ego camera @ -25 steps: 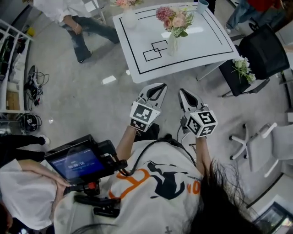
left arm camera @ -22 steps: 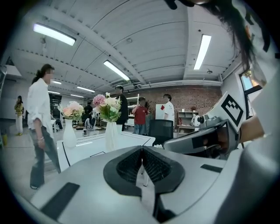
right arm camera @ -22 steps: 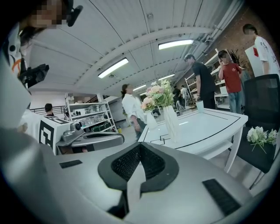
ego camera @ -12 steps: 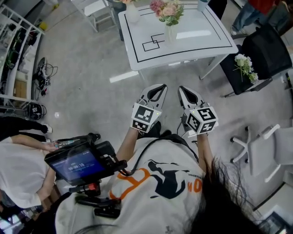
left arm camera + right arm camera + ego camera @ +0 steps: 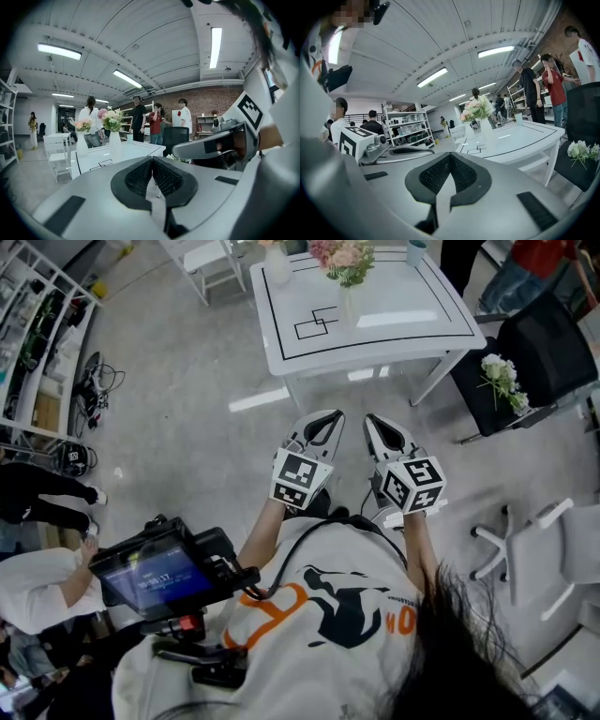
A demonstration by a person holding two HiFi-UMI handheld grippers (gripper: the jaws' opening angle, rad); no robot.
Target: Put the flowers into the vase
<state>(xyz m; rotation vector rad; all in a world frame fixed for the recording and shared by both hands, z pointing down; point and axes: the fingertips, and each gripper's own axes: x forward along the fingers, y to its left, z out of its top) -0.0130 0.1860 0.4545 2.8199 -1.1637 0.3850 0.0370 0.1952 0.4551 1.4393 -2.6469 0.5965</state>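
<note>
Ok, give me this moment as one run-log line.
left gripper: shut, empty | right gripper: shut, empty | white flowers: on black chair | vase: on table, holding pink bouquet | picked: nothing

Open-plan research lab or workshop floor, not a home.
- Bare grey concrete floor (image 5: 187, 427). White ribbed ceiling with strip lights (image 5: 215, 40). Brick wall (image 5: 211, 101) at far end.
- Metal shelving rack (image 5: 407, 125) packed with gear. Cables (image 5: 86, 381) loose on floor.
- White surface (image 5: 412, 329) marked with black guide lines.
- Black office chair (image 5: 539, 343), white swivel chair (image 5: 548, 545).
- Several people (image 5: 138, 119) standing about.
- Camera monitor rig (image 5: 159, 573).
- Left hand-held gripper (image 5: 330, 418) and right hand-held gripper (image 5: 371, 421) each carry square-marker cube.
</note>
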